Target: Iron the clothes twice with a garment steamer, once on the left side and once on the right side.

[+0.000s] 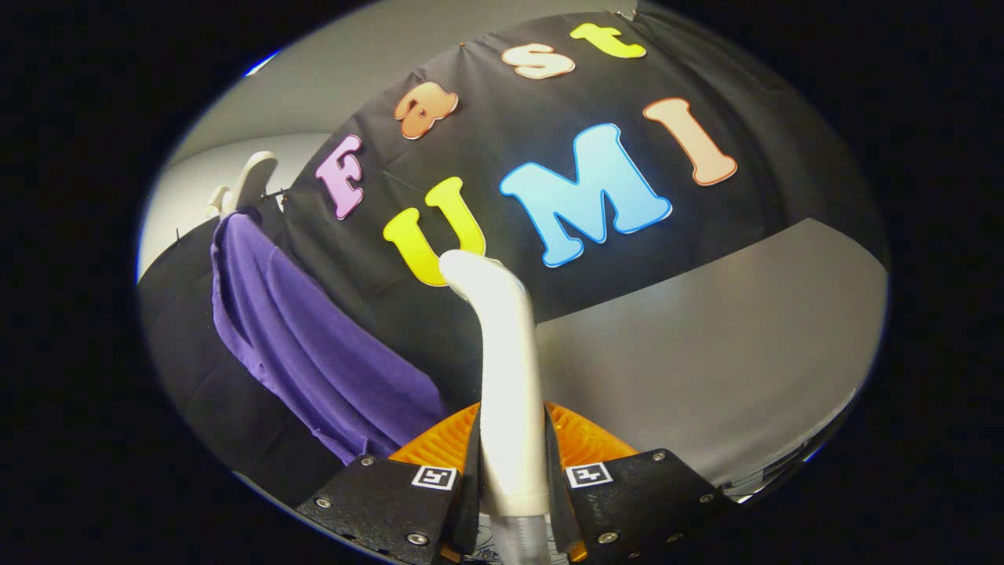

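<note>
Black booth cloth hangs behind a purple garment on a hanger. Beside it, the gripper clamps the white steamer between both fingers.

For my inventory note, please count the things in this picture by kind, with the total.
Steamer, held between the fingers of the gripper: 1
Purple garment: 1
White hanger: 1
Total: 3

Steamer: smooth, glossy white plastic, clamped between the jaws. Garment: soft, matt purple cloth. Worktop: smooth grey, faintly sheened.
</note>
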Demonstrator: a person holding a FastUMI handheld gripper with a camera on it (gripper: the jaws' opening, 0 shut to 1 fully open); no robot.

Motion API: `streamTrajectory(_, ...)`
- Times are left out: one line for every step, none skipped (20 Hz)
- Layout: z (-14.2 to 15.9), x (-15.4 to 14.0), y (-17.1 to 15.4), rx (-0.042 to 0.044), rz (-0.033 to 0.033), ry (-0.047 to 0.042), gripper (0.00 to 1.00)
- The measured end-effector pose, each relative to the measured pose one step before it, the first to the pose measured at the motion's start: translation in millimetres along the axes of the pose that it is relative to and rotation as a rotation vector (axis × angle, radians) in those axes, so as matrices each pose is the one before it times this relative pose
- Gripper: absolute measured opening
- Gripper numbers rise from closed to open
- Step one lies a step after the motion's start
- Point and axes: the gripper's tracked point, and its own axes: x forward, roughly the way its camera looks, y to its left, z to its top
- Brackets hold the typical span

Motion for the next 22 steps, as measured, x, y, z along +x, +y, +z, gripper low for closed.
streamTrajectory(-5.39,-11.67,6.94,-0.01783,-0.00417,-0.02156,0.37)
streamTrajectory(-1.73,-9.96,7.0,-0.0166,-0.01004,-0.02635,0.37)
streamTrajectory(-2.92,-10.46,8.31,-0.01942,-0.01182,-0.03819,0.36)
streamTrajectory(-1.31,-14.94,8.68,-0.02288,-0.00774,-0.0291,0.36)
streamTrajectory(-2.14,-10.59,10.28,-0.02517,-0.00486,-0.03351,0.36)
streamTrajectory(1.27,-9.1,11.41,-0.02299,-0.0002,-0.04021,0.36)
streamTrajectory(2.9,-6.75,10.91,-0.02038,0.00341,-0.03222,0.36)
streamTrajectory(5.36,-4.59,10.26,-0.02079,0.00113,-0.02401,0.36)
streamTrajectory(4.6,-7.08,8.95,-0.01832,-0.00613,-0.03554,0.36)
streamTrajectory(6.05,-6.16,6.73,-0.01398,-0.01143,-0.04347,0.36)
streamTrajectory(4.42,-5.21,8.64,-0.0178,-0.00706,-0.03081,0.36)
streamTrajectory(6.16,-5.09,8.49,-0.01479,-0.00376,-0.03283,0.36)
streamTrajectory(3.8,-2.34,9.72,-0.01745,0.00037,-0.02502,0.36)
streamTrajectory(3.09,-1.14,10.06,-0.01999,0.00408,-0.01089,0.36)
streamTrajectory(4.03,1.55,8.79,-0.02066,0.00484,-0.01247,0.36)
streamTrajectory(4.75,-0.06,9.03,-0.01603,0.00374,-0.02131,0.36)
streamTrajectory(4.83,0.91,9.4,-0.01666,0.00251,-0.01535,0.36)
streamTrajectory(6.06,1.93,9.04,-0.01625,0.00057,-0.0176,0.36)
streamTrajectory(5.83,1.94,7.82,-0.01762,-0.00312,-0.0223,0.36)
streamTrajectory(5.98,1.14,6.47,-0.02379,-0.00284,-0.01335,0.36)
streamTrajectory(5.82,4.33,10.15,-0.02209,0.00111,-0.02048,0.36)
streamTrajectory(4.68,5.45,11.0,-0.0184,0.00905,-0.01502,0.36)
